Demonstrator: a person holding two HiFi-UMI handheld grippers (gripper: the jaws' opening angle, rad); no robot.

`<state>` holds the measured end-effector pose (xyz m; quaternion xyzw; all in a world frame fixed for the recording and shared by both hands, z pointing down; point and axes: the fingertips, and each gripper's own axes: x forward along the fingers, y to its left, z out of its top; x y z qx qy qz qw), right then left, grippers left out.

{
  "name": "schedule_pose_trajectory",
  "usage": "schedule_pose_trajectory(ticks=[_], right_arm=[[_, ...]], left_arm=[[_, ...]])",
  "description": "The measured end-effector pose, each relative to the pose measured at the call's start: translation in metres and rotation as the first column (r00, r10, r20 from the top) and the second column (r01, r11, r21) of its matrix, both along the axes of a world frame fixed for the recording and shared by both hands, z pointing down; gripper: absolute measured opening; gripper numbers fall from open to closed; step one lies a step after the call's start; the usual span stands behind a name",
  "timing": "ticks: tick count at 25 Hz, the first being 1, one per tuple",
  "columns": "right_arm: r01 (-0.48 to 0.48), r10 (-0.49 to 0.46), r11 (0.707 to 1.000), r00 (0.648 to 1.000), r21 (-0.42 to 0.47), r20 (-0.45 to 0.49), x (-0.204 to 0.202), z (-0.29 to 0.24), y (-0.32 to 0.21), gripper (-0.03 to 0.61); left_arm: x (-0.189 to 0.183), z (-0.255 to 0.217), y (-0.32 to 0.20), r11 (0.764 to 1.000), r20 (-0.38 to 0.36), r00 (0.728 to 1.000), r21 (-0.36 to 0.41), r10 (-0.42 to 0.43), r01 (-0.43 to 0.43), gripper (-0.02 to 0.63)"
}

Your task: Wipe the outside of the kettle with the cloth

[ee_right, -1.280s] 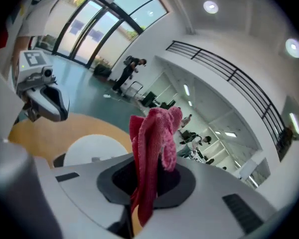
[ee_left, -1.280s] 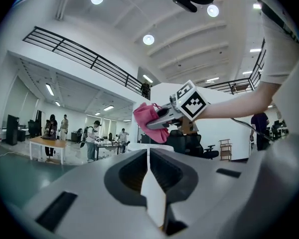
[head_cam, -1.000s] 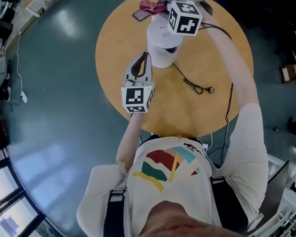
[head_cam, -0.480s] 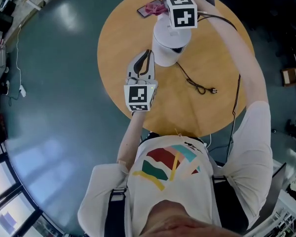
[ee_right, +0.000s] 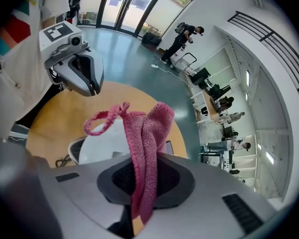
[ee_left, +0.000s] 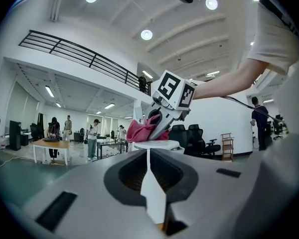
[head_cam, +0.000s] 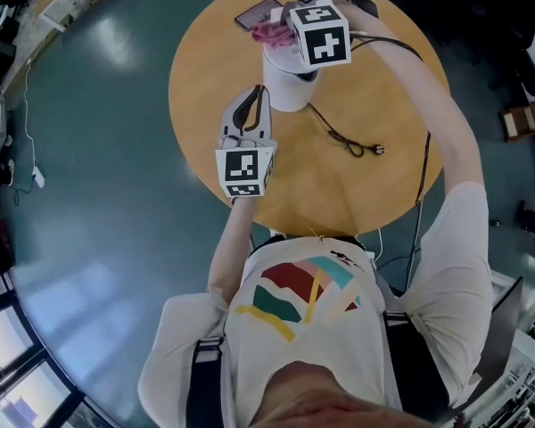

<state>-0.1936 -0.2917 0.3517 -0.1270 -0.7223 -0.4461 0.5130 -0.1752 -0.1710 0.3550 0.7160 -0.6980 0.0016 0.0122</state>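
Just under the right claw (ee_right: 139, 183), the kettle (head_cam: 283, 87) stands upright on the surface (head_cam: 374, 194), long axis vertical, lid uppermost; which way its spout faces cannot be told. That claw is clamped on the pink cloth (ee_right: 147, 128), which juts out bunched beyond its tips, over the kettle's top. The left claw (ee_left: 149, 180), pinched together on nothing, points level at the kettle's side from nearby. Wiping well likely means spreading the cloth flat against the wall and stroking down and around, with the left claw bracing the body, clear of the cord (head_cam: 343, 141).
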Motion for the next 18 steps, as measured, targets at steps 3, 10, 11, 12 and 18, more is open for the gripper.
schedule_pose_trajectory(ticks=[3, 10, 11, 12, 18], right_arm=[[-0.004, 0.004, 1.000, 1.000, -0.017, -0.010, 0.010, 0.001, 0.017, 0.038], [-0.019, 0.018, 0.999, 1.000, -0.049, -0.014, 0.035, 0.004, 0.054, 0.038], [-0.022, 0.022, 0.998, 1.000, -0.053, -0.010, 0.038, 0.005, 0.059, 0.038], [-0.027, 0.027, 0.998, 1.000, -0.056, -0.006, 0.041, 0.006, 0.063, 0.038], [-0.066, 0.066, 0.994, 0.998, -0.085, -0.004, 0.059, 0.011, 0.088, 0.038]], left_arm=[[0.007, -0.001, 0.007, 1.000, 0.004, 1.000, 0.005, 0.016, -0.016, 0.048], [0.027, -0.008, 0.027, 0.999, 0.016, 0.999, 0.018, 0.047, -0.047, 0.048], [0.029, -0.008, 0.030, 0.999, 0.018, 0.999, 0.020, 0.050, -0.051, 0.048], [0.031, -0.008, 0.033, 0.998, 0.020, 0.998, 0.022, 0.055, -0.055, 0.048], [0.035, -0.010, 0.048, 0.997, 0.013, 0.997, 0.031, 0.076, -0.076, 0.048]])
